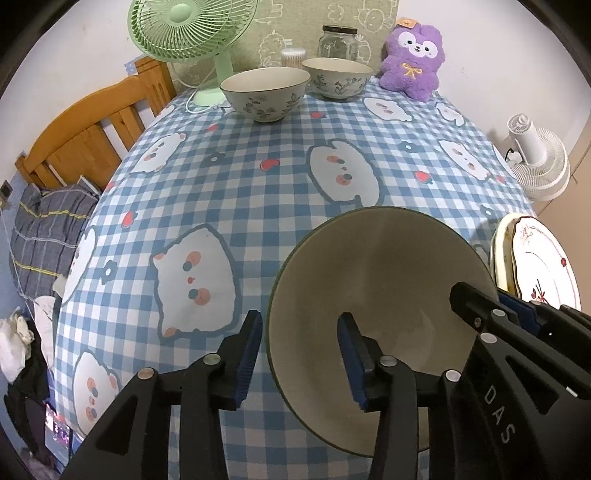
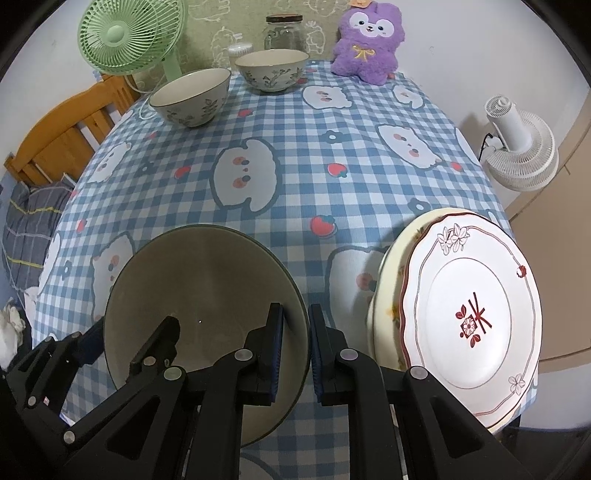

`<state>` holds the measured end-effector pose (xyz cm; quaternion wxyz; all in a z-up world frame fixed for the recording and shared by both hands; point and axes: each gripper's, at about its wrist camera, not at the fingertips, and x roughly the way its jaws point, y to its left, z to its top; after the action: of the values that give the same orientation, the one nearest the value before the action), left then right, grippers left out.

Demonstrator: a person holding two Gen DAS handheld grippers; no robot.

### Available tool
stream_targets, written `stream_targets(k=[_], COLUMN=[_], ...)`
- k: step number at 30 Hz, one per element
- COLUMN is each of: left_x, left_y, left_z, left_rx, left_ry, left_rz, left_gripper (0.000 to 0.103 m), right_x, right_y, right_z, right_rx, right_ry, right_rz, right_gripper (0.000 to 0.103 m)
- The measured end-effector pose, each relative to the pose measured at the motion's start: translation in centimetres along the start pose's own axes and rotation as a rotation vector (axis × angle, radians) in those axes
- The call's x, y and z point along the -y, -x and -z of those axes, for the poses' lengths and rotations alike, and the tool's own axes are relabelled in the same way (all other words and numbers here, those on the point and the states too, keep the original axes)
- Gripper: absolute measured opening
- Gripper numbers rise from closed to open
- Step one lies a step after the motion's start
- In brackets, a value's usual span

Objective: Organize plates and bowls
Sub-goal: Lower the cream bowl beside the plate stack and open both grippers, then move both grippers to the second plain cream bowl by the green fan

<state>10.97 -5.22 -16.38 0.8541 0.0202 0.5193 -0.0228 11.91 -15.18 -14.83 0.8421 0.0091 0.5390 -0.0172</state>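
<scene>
A large cream bowl (image 1: pixel 380 280) with a dark rim sits near the table's front edge; it also shows in the right wrist view (image 2: pixel 207 280). My left gripper (image 1: pixel 301 362) is open, its fingers astride the bowl's left rim with clear gaps. My right gripper (image 2: pixel 295 350) straddles the bowl's right rim, its pads close on both sides of it. A stack of plates (image 2: pixel 472 317), the top one white with red flowers, lies to the right. Two floral bowls (image 1: pixel 265 92) (image 1: pixel 338 76) stand at the back.
A green fan (image 1: pixel 192 33), a glass jar (image 1: pixel 338 40) and a purple plush toy (image 1: pixel 412 61) stand along the back of the checked tablecloth (image 1: pixel 258 177). A white fan (image 1: pixel 535 162) is off the right edge, a wooden bed frame (image 1: pixel 88 129) to the left.
</scene>
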Motion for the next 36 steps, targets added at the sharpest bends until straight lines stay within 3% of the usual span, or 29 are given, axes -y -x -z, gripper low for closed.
stream_targets(k=[2, 5, 6, 8, 9, 15, 18, 21, 30, 36], left_x=[-0.1, -0.3, -0.4, -0.7, -0.8, -0.3, -0.1, 0.2, 0.9, 0.5], left_y=[0.2, 0.6, 0.8, 1.1, 1.4, 3.9, 5.4, 7.2, 10.9, 12.7], left_z=[-0.1, -0.3, -0.4, -0.6, -0.7, -1.8, -2.5, -3.2, -5.1, -6.7], left_rx=[0.003, 0.010, 0.012, 0.013, 0.016, 0.073, 0.099, 0.134, 0.187, 0.224], left_ry=[0.003, 0.005, 0.008, 0.019, 0.023, 0.008, 0.007, 0.009, 0.020, 0.032], left_rz=[-0.005, -0.014, -0.017, -0.013, 0.002, -0.005, -0.005, -0.003, -0.046, -0.035], left_gripper=[0.047, 0.048, 0.049, 0.052, 0.062, 0.069, 0.071, 0.079, 0.083, 0.083], right_x=[0.0, 0.2, 0.4, 0.7, 0.9, 1.2, 1.4, 1.5, 1.6, 1.3], right_y=[0.2, 0.6, 0.8, 1.2, 1.7, 4.0, 5.8, 7.5, 11.6, 13.5], right_z=[-0.1, -0.5, -0.6, -0.8, -0.9, -2.1, -2.7, -3.3, -5.2, -6.7], right_rx=[0.005, 0.008, 0.014, 0.023, 0.038, 0.080, 0.122, 0.164, 0.220, 0.261], right_ry=[0.004, 0.003, -0.003, -0.014, -0.028, -0.018, -0.010, -0.009, 0.006, 0.000], right_rz=[0.000, 0.013, 0.014, -0.003, 0.002, -0.026, -0.038, -0.045, -0.014, -0.004], right_gripper=[0.018, 0.028, 0.034, 0.060, 0.067, 0.071, 0.081, 0.085, 0.086, 0.086])
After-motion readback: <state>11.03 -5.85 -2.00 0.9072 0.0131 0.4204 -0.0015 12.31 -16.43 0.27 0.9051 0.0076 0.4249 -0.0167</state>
